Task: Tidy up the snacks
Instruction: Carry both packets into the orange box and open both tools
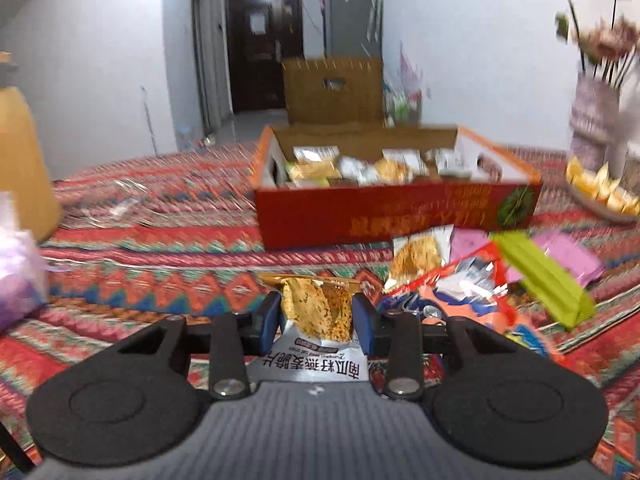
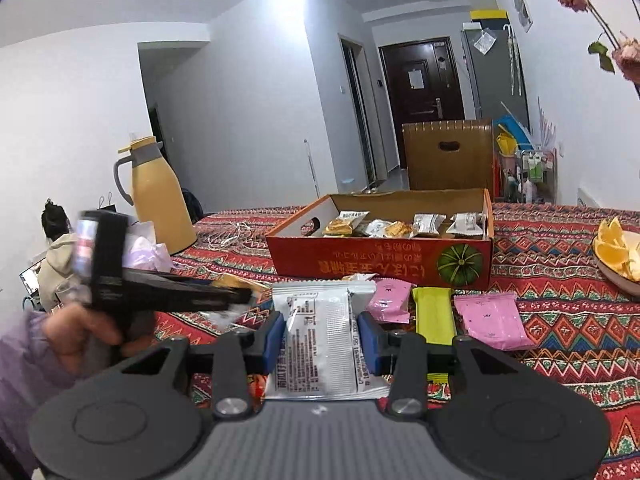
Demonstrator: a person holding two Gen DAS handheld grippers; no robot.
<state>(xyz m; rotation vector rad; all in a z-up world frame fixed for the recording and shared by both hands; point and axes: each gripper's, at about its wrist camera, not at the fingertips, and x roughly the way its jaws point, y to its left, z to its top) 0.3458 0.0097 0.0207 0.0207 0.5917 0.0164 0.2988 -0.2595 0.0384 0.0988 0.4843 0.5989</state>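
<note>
Yellow thermos jug (image 2: 158, 196), vase of dried flowers (image 1: 594, 118), patterned tablecloth (image 2: 560, 320).

Both tools are clamped part-way: the left tool (image 1: 316, 318) angled downward, the right tool (image 2: 322, 338) likewise.

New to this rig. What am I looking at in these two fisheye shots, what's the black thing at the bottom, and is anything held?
There is no robot here. A person holds one hand-operated claw in each hand, and a fisheye camera on each looks forward along its two fingers. The black shape at the bottom of each picture is that claw.

The left wrist view shows the left claw shut on an oat crisp packet. The right wrist view shows the right claw shut on a silver snack packet; the left claw and the hand holding it also show at its left edge.

On the patterned tablecloth stands an open red cardboard box partly filled with packets, with pink packets and a green packet loose before it. A yellow thermos jug and a plate of orange wedges stand nearby.
</note>
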